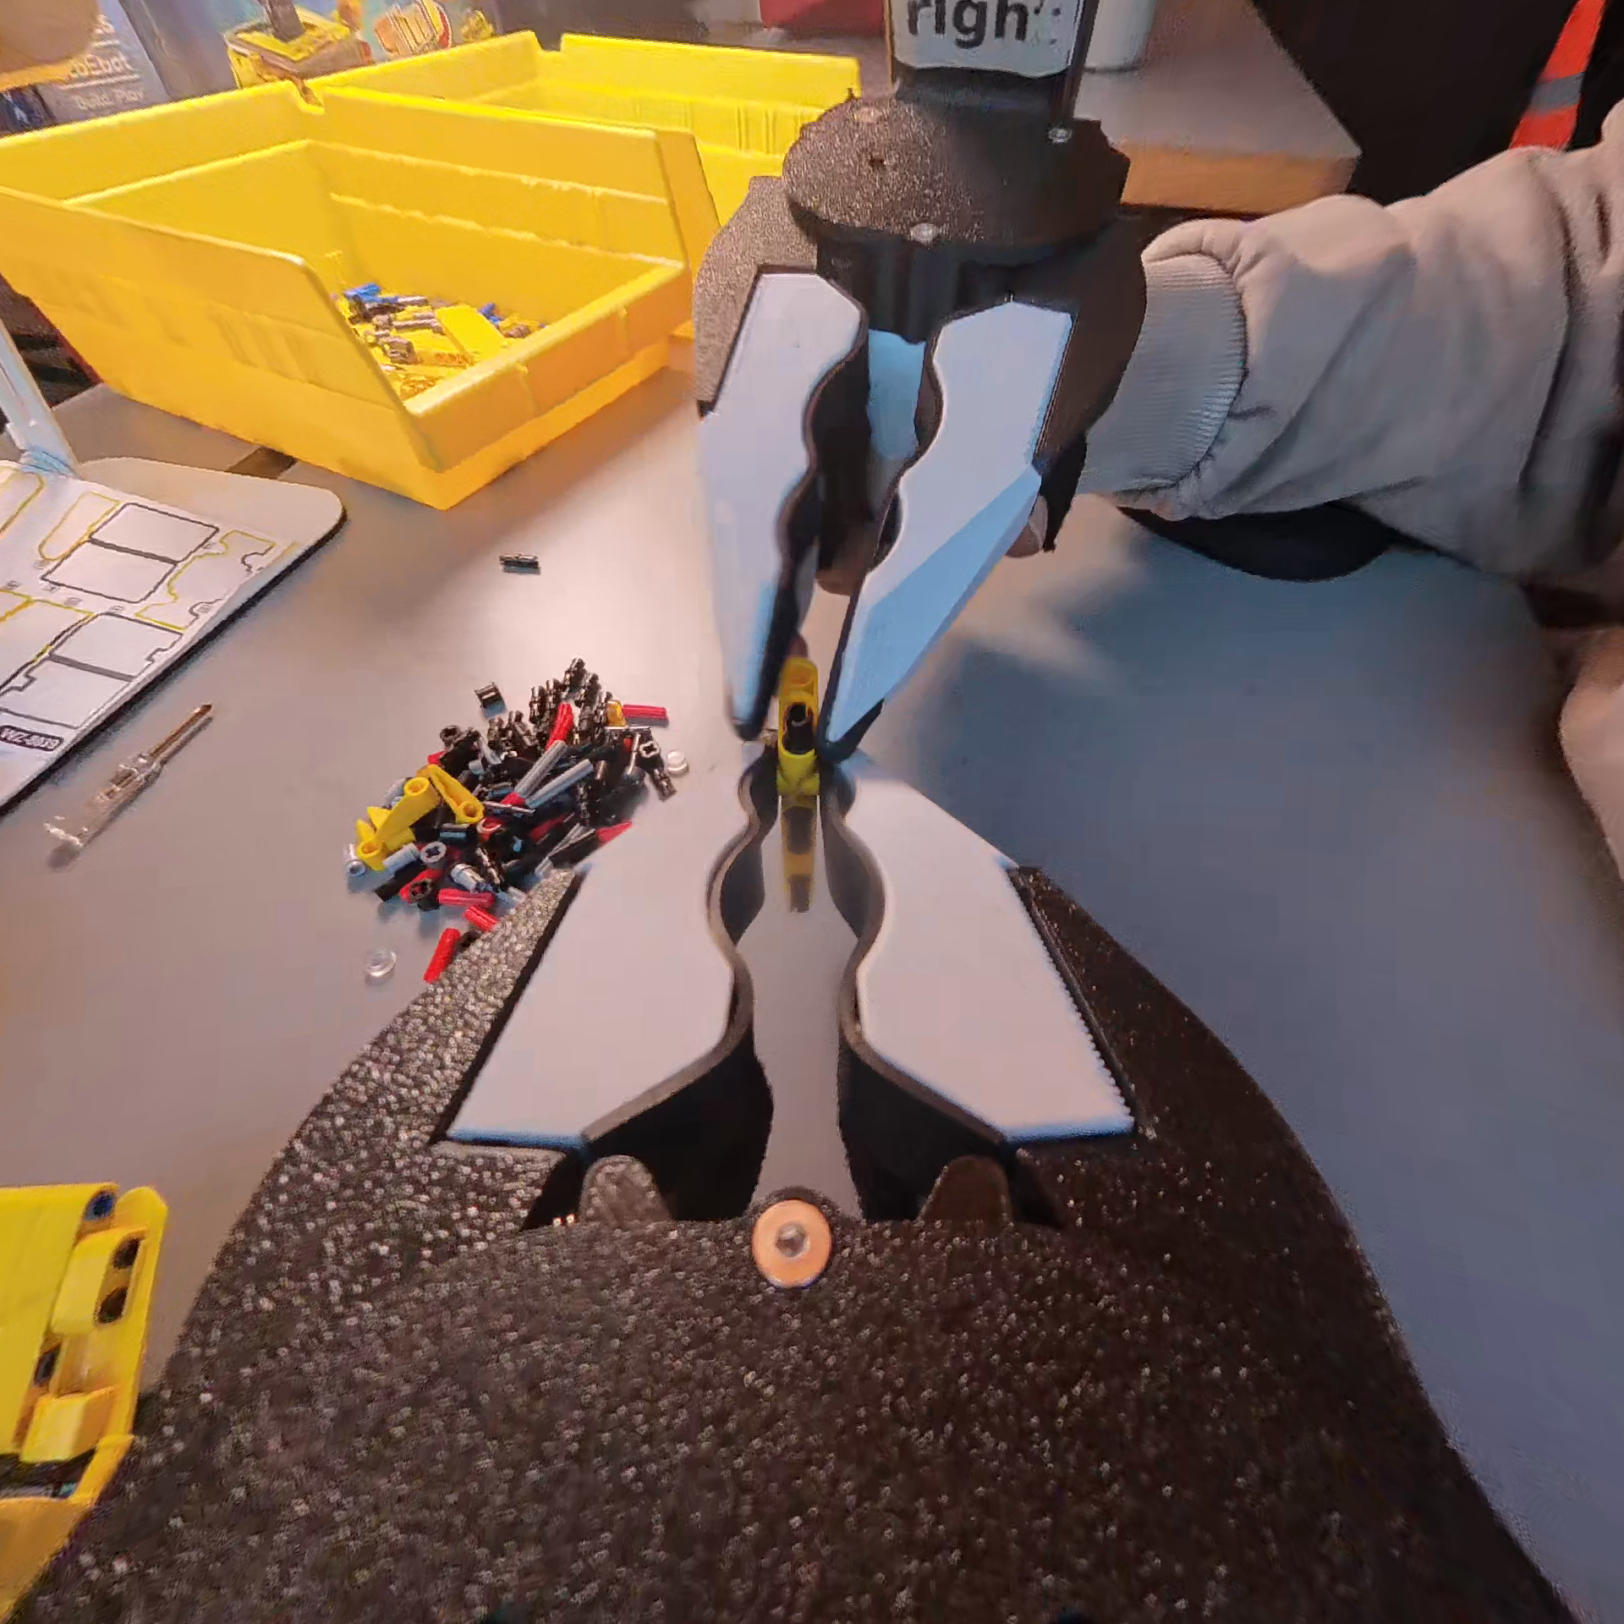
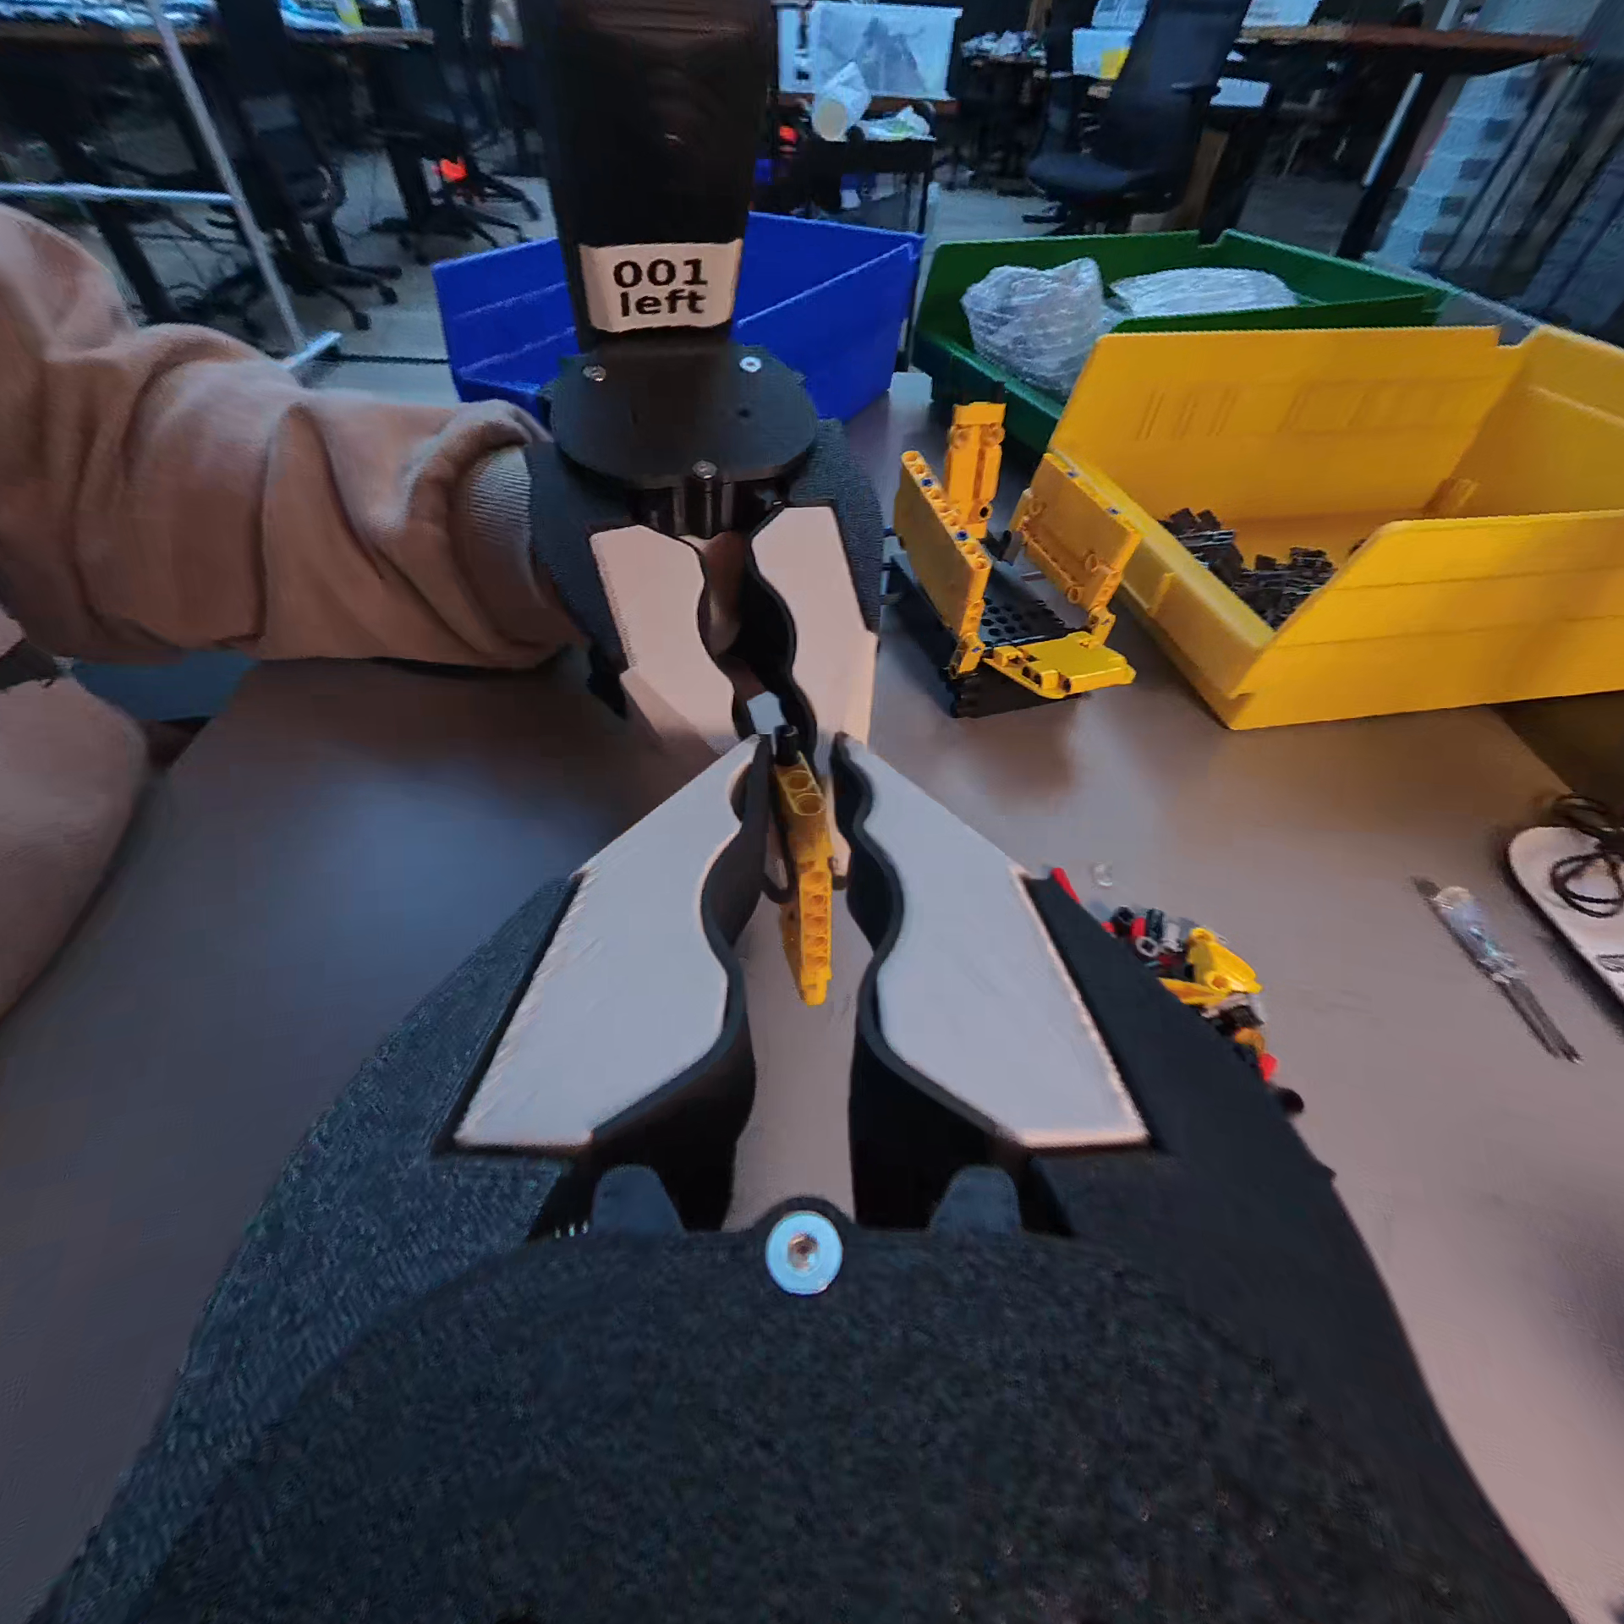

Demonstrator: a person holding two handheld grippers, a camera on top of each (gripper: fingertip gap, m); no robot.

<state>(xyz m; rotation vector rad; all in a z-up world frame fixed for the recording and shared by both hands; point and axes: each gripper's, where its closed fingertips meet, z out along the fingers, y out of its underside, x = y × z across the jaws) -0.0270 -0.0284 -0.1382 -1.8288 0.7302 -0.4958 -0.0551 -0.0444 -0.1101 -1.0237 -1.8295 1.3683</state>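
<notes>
Left claw (image 1: 795,764) and right claw (image 2: 795,747) meet tip to tip above the counter (image 1: 1230,835). Right claw is narrow, pinching a yellow holed beam (image 2: 808,879); left claw is narrow on the beam's black pin (image 2: 785,743). Loose parts pile (image 1: 510,791) lies just left of left claw — yellow bins (image 1: 351,308) beyond, well apart.

yellow beam (image 2: 808,888), black pin (image 2: 785,745), yellow bins (image 1: 351,290), grey table (image 1: 1230,835).
</notes>
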